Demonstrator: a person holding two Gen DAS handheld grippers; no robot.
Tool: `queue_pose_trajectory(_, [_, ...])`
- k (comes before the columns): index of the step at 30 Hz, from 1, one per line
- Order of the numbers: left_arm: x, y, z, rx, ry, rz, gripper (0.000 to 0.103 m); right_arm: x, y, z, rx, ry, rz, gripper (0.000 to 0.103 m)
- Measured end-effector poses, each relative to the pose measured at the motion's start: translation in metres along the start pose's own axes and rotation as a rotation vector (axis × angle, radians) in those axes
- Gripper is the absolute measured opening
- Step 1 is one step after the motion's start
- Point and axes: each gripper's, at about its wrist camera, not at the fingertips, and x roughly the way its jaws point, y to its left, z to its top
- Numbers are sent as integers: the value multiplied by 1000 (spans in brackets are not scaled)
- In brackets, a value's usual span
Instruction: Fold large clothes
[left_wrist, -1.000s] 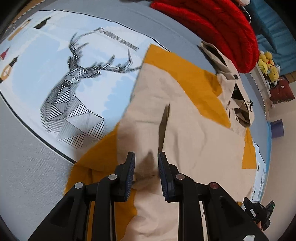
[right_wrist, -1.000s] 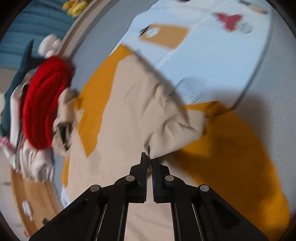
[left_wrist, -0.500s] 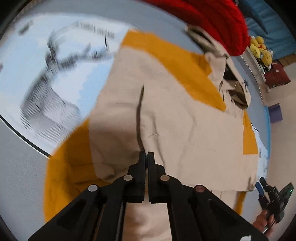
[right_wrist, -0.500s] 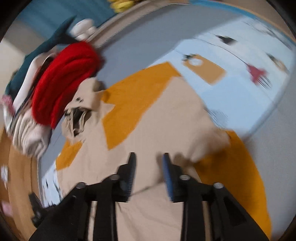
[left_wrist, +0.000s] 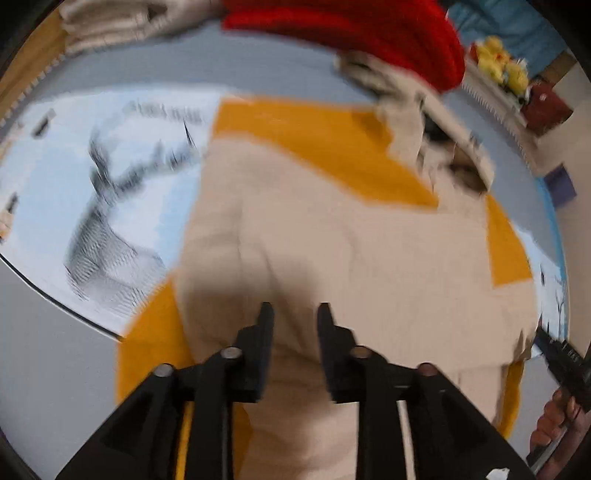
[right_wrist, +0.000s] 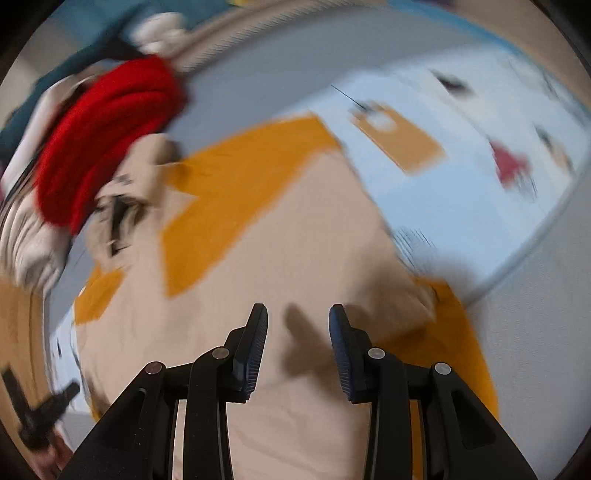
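A large beige and mustard-yellow garment (left_wrist: 332, 236) lies spread on a light blue printed sheet; its collar end (left_wrist: 443, 147) points towards the far side. It also fills the middle of the right wrist view (right_wrist: 295, 240). My left gripper (left_wrist: 294, 317) is open and empty above the garment's near beige part. My right gripper (right_wrist: 298, 321) is open and empty above the beige cloth, with a yellow sleeve part (right_wrist: 458, 332) to its right. Both views are blurred by motion.
A red knitted item (left_wrist: 351, 29) and folded pale clothes (left_wrist: 110, 22) lie at the far side. The sheet shows a striped deer print (left_wrist: 110, 229). Yellow plush toys (left_wrist: 498, 66) stand far right. The other hand-held gripper shows at the edge (left_wrist: 561, 358).
My left gripper closed and has since opened, empty. My right gripper let go of the beige cloth and opened wider. Both cameras lifted and tilted, showing more of the garment.
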Motion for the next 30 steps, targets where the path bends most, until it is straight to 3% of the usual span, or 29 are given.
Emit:
queue_pose_trajectory(2, [22, 6, -7, -29, 92, 41, 27, 9, 4, 0, -31, 24, 24, 39])
queue_pose_trajectory(3, [27, 11, -10, -58, 115, 46, 27, 22, -1, -2, -19, 80, 13, 39])
queue_pose_trajectory(5, [16, 10, -8, -68, 93, 30, 25, 42, -20, -8, 46, 180, -70, 39])
queue_pose_trajectory(7, [-1, 2, -4, -31, 40, 38, 25, 38, -30, -8, 116, 181, -60, 39])
queue_pose_trajectory(8, [-14, -5, -1, 0, 0, 47, 25, 28, -25, -4, 96, 160, -61, 39])
queue_pose_trajectory(14, [-54, -23, 1, 71, -168, 48, 25, -69, 32, 14, -179, -175, -24, 39])
queue_pose_trajectory(17, [-66, -33, -5, 128, -255, 77, 25, -102, 49, 12, -271, -284, -28, 39])
queue_pose_trajectory(22, [-75, -42, -16, 251, -338, 114, 15, -131, 59, 7, -322, -351, -31, 39])
queue_pose_trajectory(27, [-86, -43, -13, 264, -376, 112, 15, -144, 52, 11, -317, -366, -28, 38])
queue_pose_trajectory(29, [-88, -45, -4, 261, -388, 97, 15, -145, 51, 16, -314, -363, -26, 25])
queue_pose_trajectory(30, [-88, -48, 7, 261, -393, 92, 15, -146, 50, 16, -314, -366, -29, 9])
